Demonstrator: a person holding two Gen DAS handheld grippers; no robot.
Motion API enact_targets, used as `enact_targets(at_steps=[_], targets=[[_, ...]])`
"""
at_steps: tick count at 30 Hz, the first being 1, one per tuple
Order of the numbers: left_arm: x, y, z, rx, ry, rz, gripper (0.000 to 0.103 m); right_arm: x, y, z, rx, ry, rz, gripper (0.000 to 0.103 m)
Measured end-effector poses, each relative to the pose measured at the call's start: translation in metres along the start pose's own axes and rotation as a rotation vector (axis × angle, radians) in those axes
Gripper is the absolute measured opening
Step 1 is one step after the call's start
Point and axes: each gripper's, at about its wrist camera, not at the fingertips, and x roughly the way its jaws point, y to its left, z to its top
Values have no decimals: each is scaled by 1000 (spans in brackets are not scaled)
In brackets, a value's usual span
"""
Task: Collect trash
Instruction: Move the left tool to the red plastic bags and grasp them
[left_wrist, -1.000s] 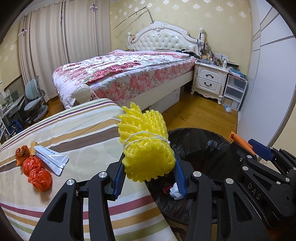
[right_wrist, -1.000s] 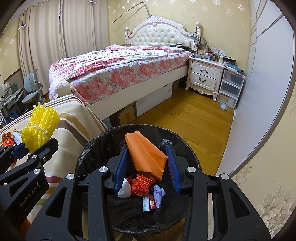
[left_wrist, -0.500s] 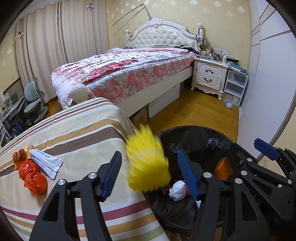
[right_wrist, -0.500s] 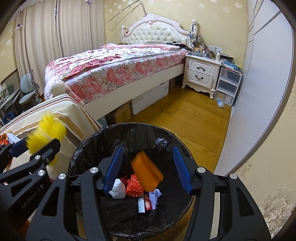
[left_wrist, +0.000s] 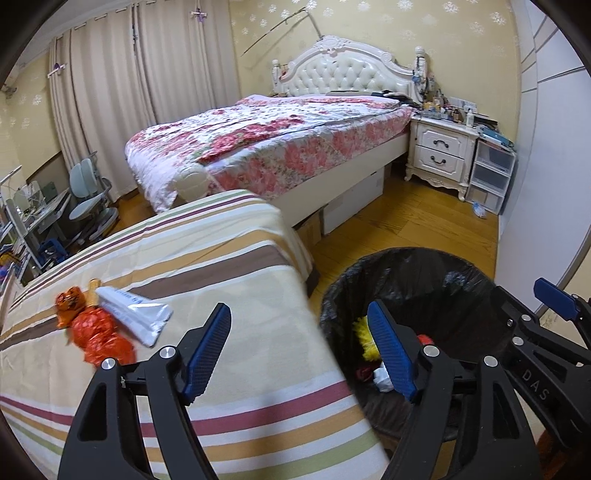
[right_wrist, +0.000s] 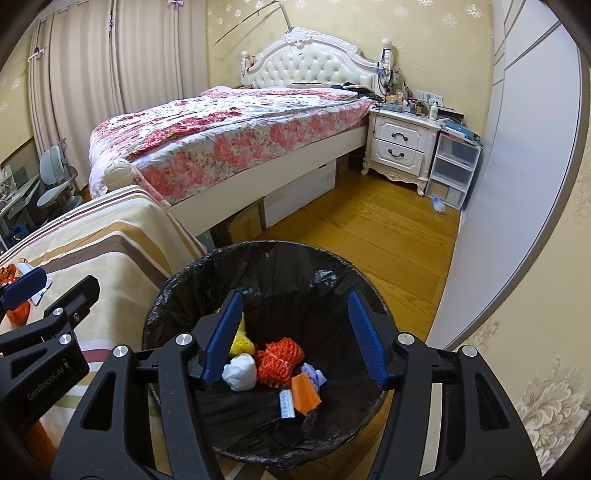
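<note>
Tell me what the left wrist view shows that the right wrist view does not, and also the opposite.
Only the left wrist view shows the white tube and the red wrappers clearly, lying on the striped cover.

Only the right wrist view looks down into the bin and shows the orange net, the white paper ball, the orange box and a small tube at the bottom.

Both views show the black-lined trash bin, the yellow foam net inside it, and the left gripper and right gripper, both open and empty.

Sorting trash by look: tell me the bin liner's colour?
Black bin liner, clearest in the right wrist view.
</note>
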Motion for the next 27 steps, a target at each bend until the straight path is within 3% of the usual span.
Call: enact_targets(at_steps=[6,14,18,24,27], targets=[[-5,44,-16,-62,37,107,74,-7,36,-10,-32,24,79,61],[4,120,-27,-215,82,248,77,-12,99,-11,-101,44,210,61],[12,143,-30,-256,102,244,77,-14,129,-15,-152,60,247,61],[12,154,-40,-259,119,168,48,-17,150,-18,-189,73,257,61],[8,154,-42,-236,108,155,44,-15,160,-19,-213,86,265,61]])
